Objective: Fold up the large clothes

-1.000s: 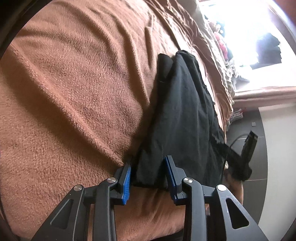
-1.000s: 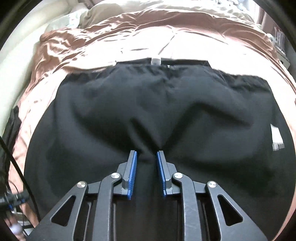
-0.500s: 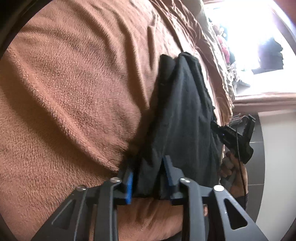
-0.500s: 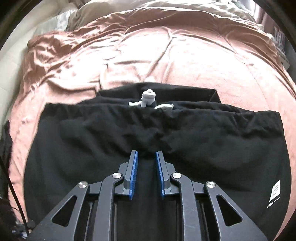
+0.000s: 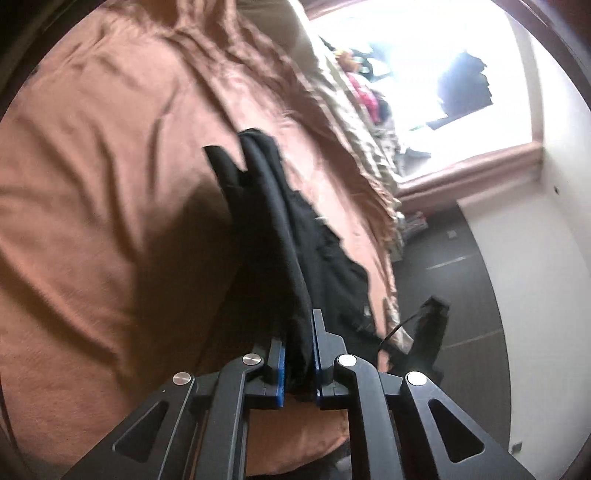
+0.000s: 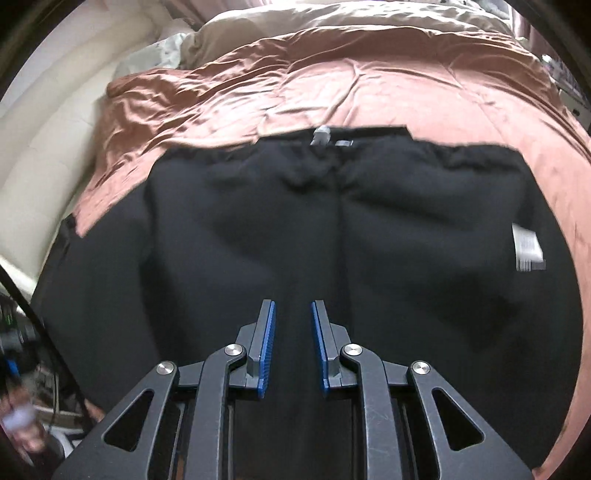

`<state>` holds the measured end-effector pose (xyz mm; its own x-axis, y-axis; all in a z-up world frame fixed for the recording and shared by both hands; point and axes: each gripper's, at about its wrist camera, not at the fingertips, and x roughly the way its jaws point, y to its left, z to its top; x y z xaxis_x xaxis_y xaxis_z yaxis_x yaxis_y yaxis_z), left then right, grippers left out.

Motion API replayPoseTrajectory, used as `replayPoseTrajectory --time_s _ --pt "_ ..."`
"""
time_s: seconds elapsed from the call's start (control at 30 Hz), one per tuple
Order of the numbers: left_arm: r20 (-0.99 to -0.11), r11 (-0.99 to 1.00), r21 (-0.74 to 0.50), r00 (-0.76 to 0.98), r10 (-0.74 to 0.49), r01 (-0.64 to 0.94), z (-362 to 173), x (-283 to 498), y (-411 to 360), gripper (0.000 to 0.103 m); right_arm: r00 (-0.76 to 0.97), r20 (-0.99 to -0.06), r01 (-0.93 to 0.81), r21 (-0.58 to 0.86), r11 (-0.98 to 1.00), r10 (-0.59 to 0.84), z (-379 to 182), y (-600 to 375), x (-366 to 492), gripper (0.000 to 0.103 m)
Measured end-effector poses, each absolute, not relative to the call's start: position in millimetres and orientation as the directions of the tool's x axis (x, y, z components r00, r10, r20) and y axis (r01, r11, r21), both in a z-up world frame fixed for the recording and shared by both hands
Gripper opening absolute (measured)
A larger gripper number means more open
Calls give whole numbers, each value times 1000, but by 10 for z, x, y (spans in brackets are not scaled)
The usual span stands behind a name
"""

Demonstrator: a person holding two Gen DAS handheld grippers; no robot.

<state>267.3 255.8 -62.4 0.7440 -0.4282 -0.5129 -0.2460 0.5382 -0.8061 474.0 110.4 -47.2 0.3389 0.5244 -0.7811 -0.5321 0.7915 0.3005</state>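
A large black garment (image 6: 332, 240), trousers with a gathered waistband and a white drawstring toggle (image 6: 321, 134), lies on a brown bed cover (image 6: 369, 85). A white label (image 6: 528, 249) shows at its right side. In the left wrist view my left gripper (image 5: 298, 347) is shut on the near edge of the black garment (image 5: 280, 229) and lifts it off the bed. My right gripper (image 6: 292, 325) hovers low over the middle of the garment with its jaws a little apart; cloth lies between them, and I cannot tell whether they pinch it.
The brown bed cover (image 5: 110, 184) fills the left wrist view. A bright window (image 5: 424, 66) and dark floor (image 5: 461, 280) lie at the right. Cream bedding (image 6: 332, 33) and a pale headboard (image 6: 55, 129) lie beyond the garment. The other gripper (image 5: 428, 332) shows at the bed's edge.
My left gripper has shut on the garment's edge and raised it off the bed. The right wrist view has shifted closer over the garment.
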Motion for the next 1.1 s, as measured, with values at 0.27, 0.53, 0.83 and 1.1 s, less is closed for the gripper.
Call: replayPoseTrajectory --time_s 0.27,0.53,0.83,1.1 --pt "-473 592 -793 755 -453 -142 -215 2846 2263 9 334 -738 -505 386 772 587 -715 672 4284 17" --pt "-490 662 -747 721 -489 -59 77 3115 1793 8 288 -702 -432 512 743 651 -1135 463 4245 15" --pt "-513 715 -698 670 -537 39 273 3500 1096 8 241 -658 -446 578 684 713 -1177 149 4250 15" --pt "-558 743 -665 608 -564 78 228 3880 525 8 339 -565 -395 641 659 753 -995 -714 4205 15"
